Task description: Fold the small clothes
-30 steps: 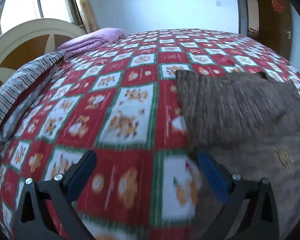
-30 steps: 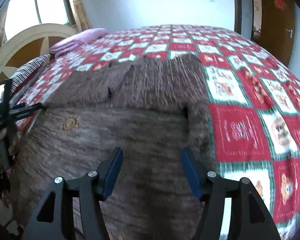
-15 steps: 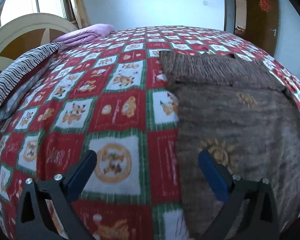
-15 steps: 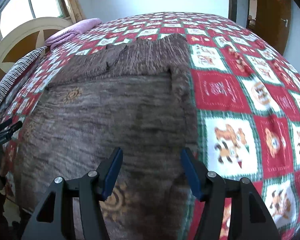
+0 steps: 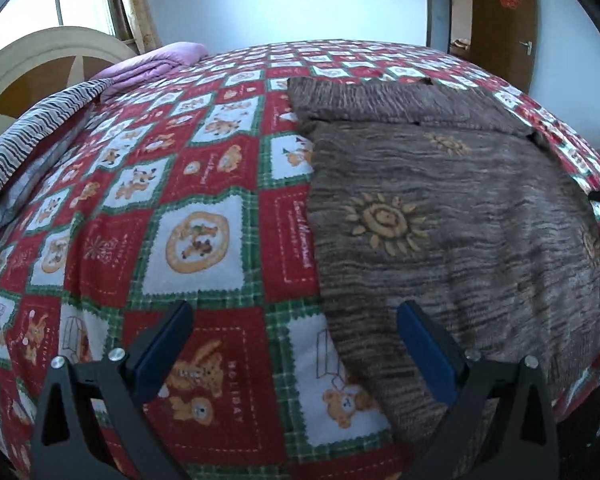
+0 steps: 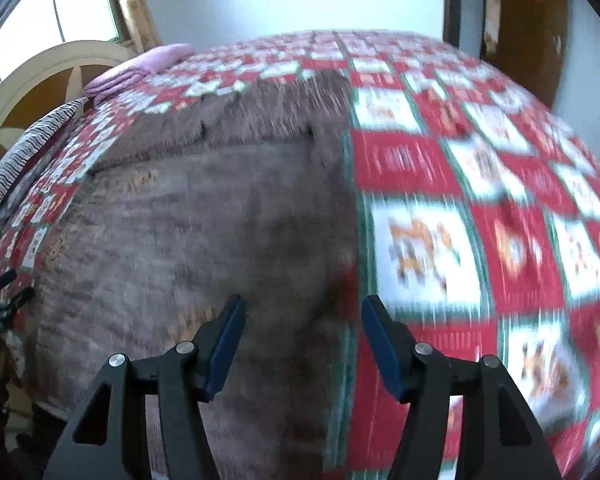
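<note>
A brown knitted garment with yellow sun motifs (image 5: 440,208) lies flat on the bed, its sleeves folded across its far end. It also shows in the blurred right wrist view (image 6: 204,232). My left gripper (image 5: 294,340) is open and empty, above the garment's near left edge. My right gripper (image 6: 304,336) is open and empty, above the garment's near right edge. The left gripper's tips show at the left edge of the right wrist view (image 6: 4,296).
The bed has a red, green and white patterned cover (image 5: 204,240). A striped blanket (image 5: 32,140) and a purple folded cloth (image 5: 156,64) lie by the cream headboard (image 5: 40,64) at the far left. A brown door (image 5: 504,16) stands at the far right.
Both grippers have pulled back toward the near end of the garment. More of the garment and bed now shows in each view. Both stay open.
</note>
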Action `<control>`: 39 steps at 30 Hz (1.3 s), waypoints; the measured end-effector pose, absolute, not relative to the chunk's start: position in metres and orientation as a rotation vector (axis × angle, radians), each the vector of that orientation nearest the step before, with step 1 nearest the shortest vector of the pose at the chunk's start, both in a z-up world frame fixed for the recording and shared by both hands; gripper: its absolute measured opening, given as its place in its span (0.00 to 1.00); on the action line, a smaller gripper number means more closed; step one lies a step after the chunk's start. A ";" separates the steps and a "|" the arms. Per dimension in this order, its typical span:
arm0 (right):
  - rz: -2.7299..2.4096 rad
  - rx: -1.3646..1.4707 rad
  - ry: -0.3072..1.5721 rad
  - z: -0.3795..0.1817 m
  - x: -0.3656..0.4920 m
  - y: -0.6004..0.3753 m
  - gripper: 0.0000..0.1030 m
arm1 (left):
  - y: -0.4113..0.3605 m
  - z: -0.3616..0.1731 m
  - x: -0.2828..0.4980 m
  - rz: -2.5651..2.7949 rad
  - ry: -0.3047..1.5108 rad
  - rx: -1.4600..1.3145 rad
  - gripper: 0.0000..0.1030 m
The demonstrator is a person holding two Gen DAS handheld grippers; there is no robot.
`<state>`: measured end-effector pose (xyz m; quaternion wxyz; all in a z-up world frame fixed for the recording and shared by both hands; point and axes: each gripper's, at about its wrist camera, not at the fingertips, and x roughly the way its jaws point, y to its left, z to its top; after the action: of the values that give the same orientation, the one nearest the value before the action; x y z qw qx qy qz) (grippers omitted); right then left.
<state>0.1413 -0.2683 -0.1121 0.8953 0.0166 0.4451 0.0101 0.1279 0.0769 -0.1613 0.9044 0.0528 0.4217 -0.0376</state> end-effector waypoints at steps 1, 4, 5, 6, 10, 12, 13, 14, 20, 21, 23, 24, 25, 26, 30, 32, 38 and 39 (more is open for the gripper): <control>0.000 0.020 0.904 -0.109 0.156 -0.266 0.59 | 0.077 -0.161 0.129 -0.075 0.873 0.096 1.00; -0.057 -0.033 0.878 -0.111 0.207 -0.259 0.59 | 0.076 -0.160 0.132 -0.072 0.865 0.064 1.00; -0.080 -0.059 0.883 -0.116 0.227 -0.257 0.59 | 0.074 -0.161 0.133 -0.072 0.869 0.062 1.00; -0.095 -0.081 0.895 -0.121 0.242 -0.257 0.59 | 0.073 -0.162 0.133 -0.075 0.871 0.060 1.00; -0.247 -0.051 0.876 -0.134 0.282 -0.290 0.59 | 0.071 -0.169 0.131 -0.087 0.887 0.060 1.00; -0.282 0.080 0.866 -0.135 0.280 -0.321 0.60 | 0.073 -0.173 0.131 -0.087 0.893 0.056 1.00; -0.254 0.138 0.877 -0.140 0.277 -0.331 0.61 | 0.075 -0.175 0.131 -0.090 0.900 0.048 1.00; -0.239 0.136 0.875 -0.142 0.275 -0.332 0.61 | 0.076 -0.177 0.132 -0.094 0.903 0.037 1.00; -0.287 0.244 0.832 -0.140 0.258 -0.339 0.61 | 0.079 -0.174 0.128 -0.096 0.898 0.017 1.00; -0.287 0.245 0.829 -0.141 0.258 -0.339 0.61 | 0.080 -0.173 0.126 -0.094 0.897 0.018 1.00; -0.286 0.269 0.813 -0.137 0.254 -0.340 0.61 | 0.082 -0.171 0.122 -0.099 0.892 0.018 1.00; -0.275 0.295 0.819 -0.141 0.253 -0.344 0.61 | 0.082 -0.171 0.121 -0.101 0.892 0.018 1.00; -0.262 0.316 0.825 -0.143 0.254 -0.347 0.62 | 0.082 -0.171 0.119 -0.106 0.893 0.018 1.00; -0.246 0.326 0.829 -0.143 0.254 -0.348 0.63 | 0.082 -0.171 0.117 -0.114 0.896 0.015 1.00; -0.197 0.259 0.851 -0.128 0.238 -0.334 0.65 | 0.079 -0.171 0.110 -0.153 0.902 0.026 1.00; -0.164 0.255 0.867 -0.122 0.220 -0.327 0.65 | 0.078 -0.172 0.106 -0.169 0.898 0.028 0.98; -0.034 0.243 0.935 -0.121 0.155 -0.310 0.65 | 0.088 -0.175 0.101 -0.216 0.901 -0.044 0.84; -0.023 0.240 0.946 -0.122 0.147 -0.309 0.65 | 0.089 -0.175 0.099 -0.230 0.897 -0.055 0.77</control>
<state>0.1475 -0.3092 -0.1216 0.8832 0.1154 0.4545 -0.0109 0.0988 0.0887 -0.1747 0.8944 -0.0267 0.4325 -0.1108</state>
